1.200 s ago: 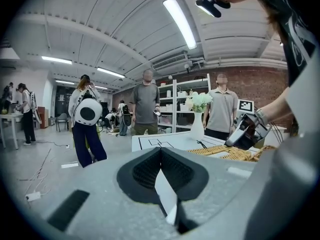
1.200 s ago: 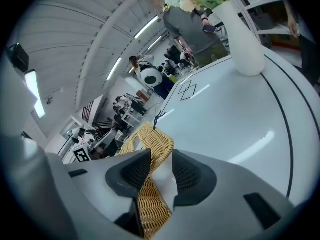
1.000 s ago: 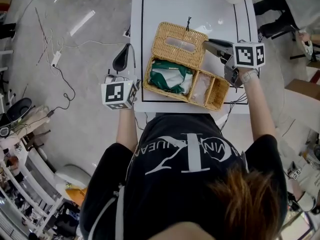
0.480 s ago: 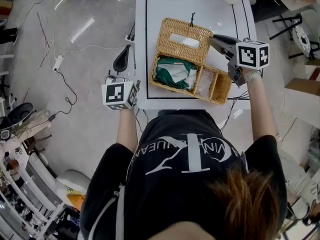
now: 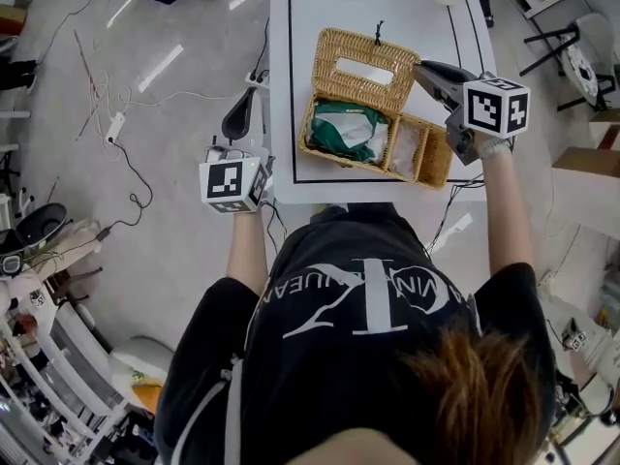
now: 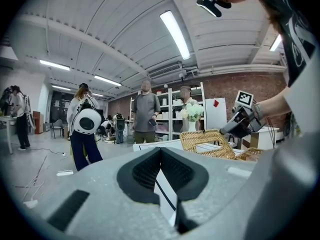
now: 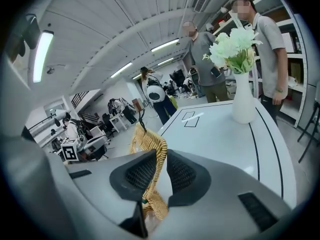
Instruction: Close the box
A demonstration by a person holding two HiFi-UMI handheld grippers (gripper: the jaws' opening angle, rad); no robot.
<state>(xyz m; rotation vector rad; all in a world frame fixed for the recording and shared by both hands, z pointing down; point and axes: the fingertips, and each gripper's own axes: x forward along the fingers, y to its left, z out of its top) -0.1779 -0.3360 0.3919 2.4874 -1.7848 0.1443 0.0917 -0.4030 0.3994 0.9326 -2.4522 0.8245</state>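
Note:
A wicker box [image 5: 418, 158] stands open near the front of the white table [image 5: 300, 27], with a green packet [image 5: 347, 129] inside. Its hinged wicker lid [image 5: 360, 58] is tilted up on the far side. My right gripper [image 5: 418, 69] is shut on the lid's right edge; its jaws have just been closing, and the right gripper view shows the wicker rim [image 7: 150, 144] pinched between the pads [image 7: 180, 171]. My left gripper [image 5: 252, 100] hangs off the table's left edge, shut and holding nothing. From the left gripper view the lid [image 6: 202, 140] stands apart, beyond the left gripper [image 6: 161, 151].
A white vase [image 7: 243, 104] of pale flowers stands at the table's far end. Black lines mark the tabletop. Cables lie on the floor to the left of the table. Several people [image 6: 145, 109] stand by shelves beyond it.
My right gripper has risen and rolled with the lid's edge in it, so the lid now stands more upright. The left gripper has drifted slightly and stays off the table.

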